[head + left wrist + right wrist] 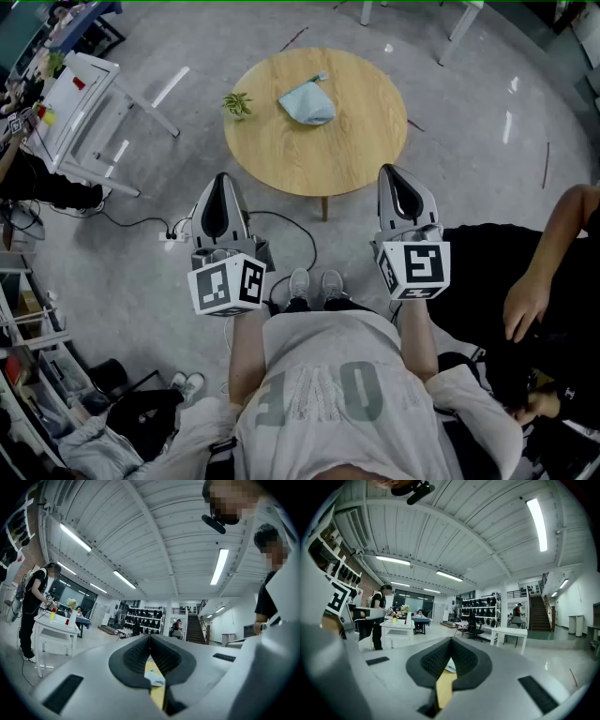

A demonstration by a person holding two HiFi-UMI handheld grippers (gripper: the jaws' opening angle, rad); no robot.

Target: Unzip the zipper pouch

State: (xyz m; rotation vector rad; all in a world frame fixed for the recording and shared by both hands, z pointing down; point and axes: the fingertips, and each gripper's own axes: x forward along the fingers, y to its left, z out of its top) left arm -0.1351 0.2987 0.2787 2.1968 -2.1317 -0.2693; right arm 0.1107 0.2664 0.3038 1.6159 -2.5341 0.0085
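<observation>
Pouch (307,101), loose on surface (361,150); left tool (222,180), right tool (392,173) closed, empty, well short of it. Hazard: unpinned, pouch may slide when pulled.

Table: we are facing the round light-wood table (319,159), which is standing straight ahead of us.
Pouch: the light blue fabric zipper pouch (307,103) is lying on the table's far half.
Plant: the small green potted plant (237,104) is sitting left of the pouch, by the table's left edge.
Grippers: we are holding the grey left gripper (222,183) and the grey right gripper (391,176) side by side at the table's near edge, well apart from the pouch.
</observation>
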